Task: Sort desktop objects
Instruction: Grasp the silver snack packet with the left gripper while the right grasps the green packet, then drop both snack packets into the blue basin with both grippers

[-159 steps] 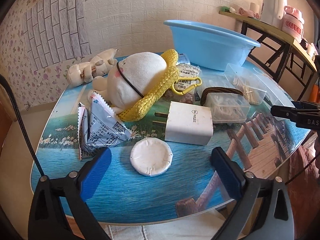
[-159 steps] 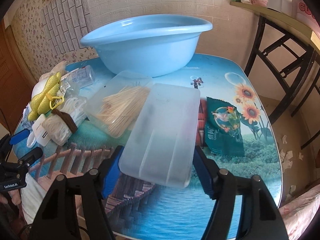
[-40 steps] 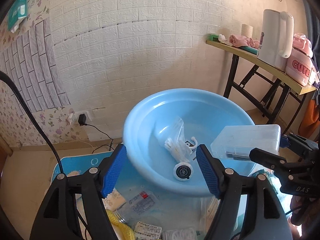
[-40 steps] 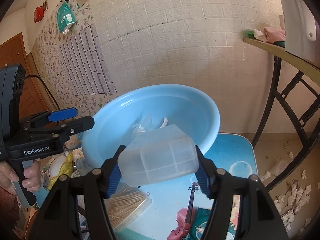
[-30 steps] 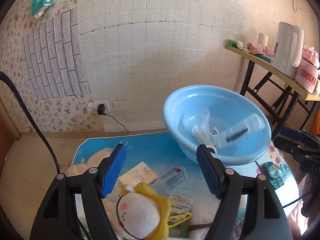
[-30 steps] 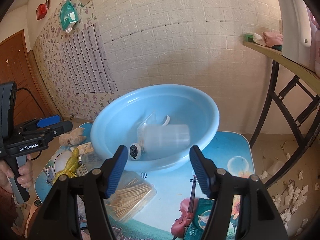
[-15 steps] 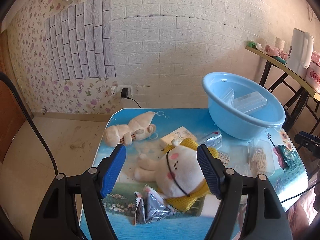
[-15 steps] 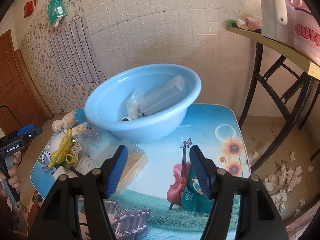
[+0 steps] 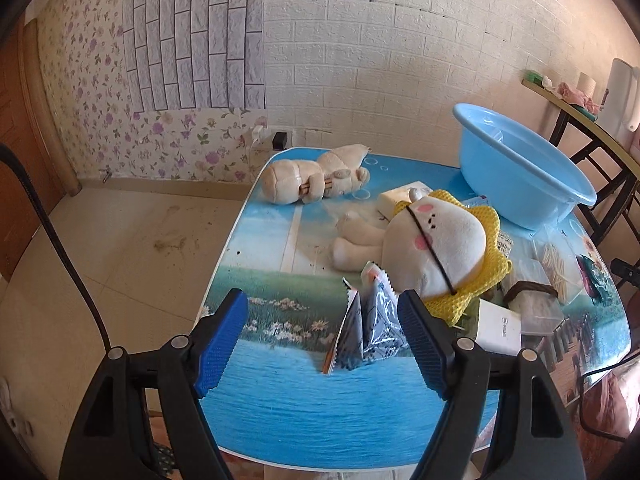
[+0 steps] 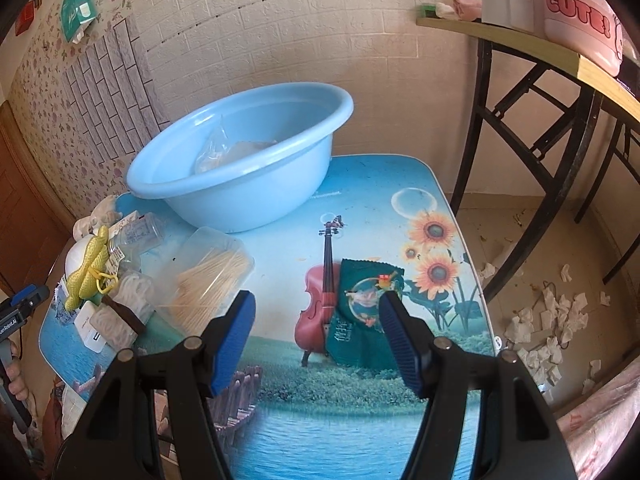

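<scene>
Left gripper (image 9: 322,338): jaws spread, holding nothing; above the near table (image 9: 280,408) edge
Silver snack packets (image 9: 366,326): on the table, between the left fingers, nearer the right one
White plush toy (image 9: 432,246): just behind the packets, on yellow netting
Right gripper (image 10: 316,340): jaws spread, holding nothing
Green packet (image 10: 366,312): flat on the table, beside the right finger
Blue basin (image 10: 240,164): far end, well beyond both grippers; clear items inside
Toothpick box (image 10: 212,276): left of the right gripper
</scene>
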`<action>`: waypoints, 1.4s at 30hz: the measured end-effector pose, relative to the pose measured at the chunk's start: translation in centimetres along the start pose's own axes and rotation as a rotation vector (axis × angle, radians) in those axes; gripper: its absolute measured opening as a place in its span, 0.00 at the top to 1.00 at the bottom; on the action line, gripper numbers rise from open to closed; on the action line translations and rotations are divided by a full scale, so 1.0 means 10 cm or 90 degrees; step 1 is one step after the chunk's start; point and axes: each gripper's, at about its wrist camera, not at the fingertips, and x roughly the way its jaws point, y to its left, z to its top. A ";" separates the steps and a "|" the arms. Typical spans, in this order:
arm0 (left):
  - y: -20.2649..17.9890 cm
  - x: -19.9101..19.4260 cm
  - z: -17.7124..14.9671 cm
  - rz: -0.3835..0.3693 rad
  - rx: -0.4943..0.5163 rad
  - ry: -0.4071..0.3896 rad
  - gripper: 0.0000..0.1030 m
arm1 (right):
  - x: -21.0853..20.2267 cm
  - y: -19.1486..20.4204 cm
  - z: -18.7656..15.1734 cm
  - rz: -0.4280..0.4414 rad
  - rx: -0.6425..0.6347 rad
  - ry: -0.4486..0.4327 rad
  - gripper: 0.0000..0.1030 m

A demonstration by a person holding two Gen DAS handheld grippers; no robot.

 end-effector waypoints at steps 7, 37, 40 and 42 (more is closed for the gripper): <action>-0.13 0.08 -0.07 -0.033 0.015 0.010 0.25 | 0.03 0.00 -0.02 -0.014 0.000 0.010 0.38; -0.21 0.11 -0.21 -0.050 0.034 0.005 0.69 | 0.45 -0.21 -0.12 -0.090 -0.009 0.036 0.57; -0.20 0.03 -0.17 -0.048 0.032 -0.008 0.69 | 0.42 -0.24 -0.10 -0.073 0.003 0.039 0.60; -0.19 -0.01 -0.14 -0.053 0.023 -0.015 0.69 | 0.40 -0.22 -0.11 -0.065 0.002 0.038 0.61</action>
